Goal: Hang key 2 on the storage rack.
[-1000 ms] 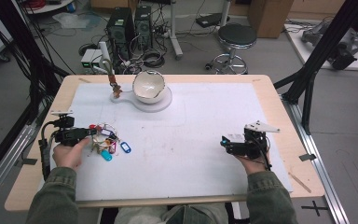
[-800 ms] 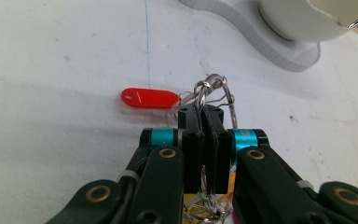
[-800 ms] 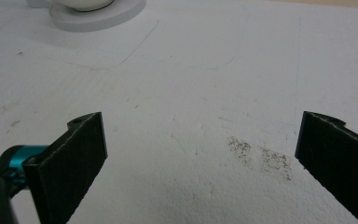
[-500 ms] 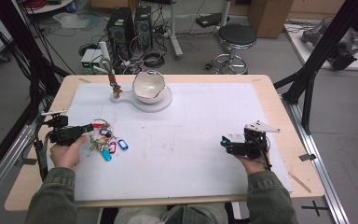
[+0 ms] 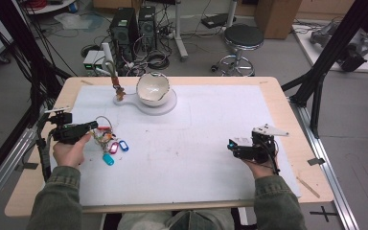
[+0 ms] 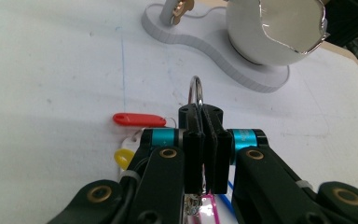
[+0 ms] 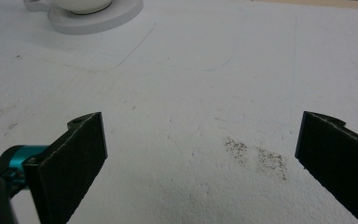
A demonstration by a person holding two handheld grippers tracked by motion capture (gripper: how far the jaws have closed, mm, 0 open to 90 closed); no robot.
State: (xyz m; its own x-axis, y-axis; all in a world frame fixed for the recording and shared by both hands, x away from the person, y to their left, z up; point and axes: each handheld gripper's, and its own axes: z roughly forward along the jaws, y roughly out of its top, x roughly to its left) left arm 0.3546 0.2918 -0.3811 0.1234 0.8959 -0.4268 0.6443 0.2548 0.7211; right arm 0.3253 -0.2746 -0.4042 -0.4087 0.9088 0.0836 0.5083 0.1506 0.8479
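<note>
A white mat (image 5: 187, 143) covers most of the wooden table (image 5: 287, 103), and broad bare room lies across its middle, between the two grippers and in front of the white bowl (image 5: 152, 89). That bowl, its rim chipped and jagged, stands on a flat white stand (image 5: 165, 104) near the table's far edge; nothing can be made out inside it. Well in front of the bowl and to its left, the left gripper (image 5: 92, 126) has its jaws clamped tight on the metal ring (image 6: 195, 91) of a bunch of keys (image 5: 109, 140), whose red, yellow, pink and blue tags trail on the mat just beside the jaws. Well in front of the bowl and to its right, the right gripper (image 5: 231, 144) rests with its jaws spread wide and nothing between them, over bare, lightly speckled mat.
</note>
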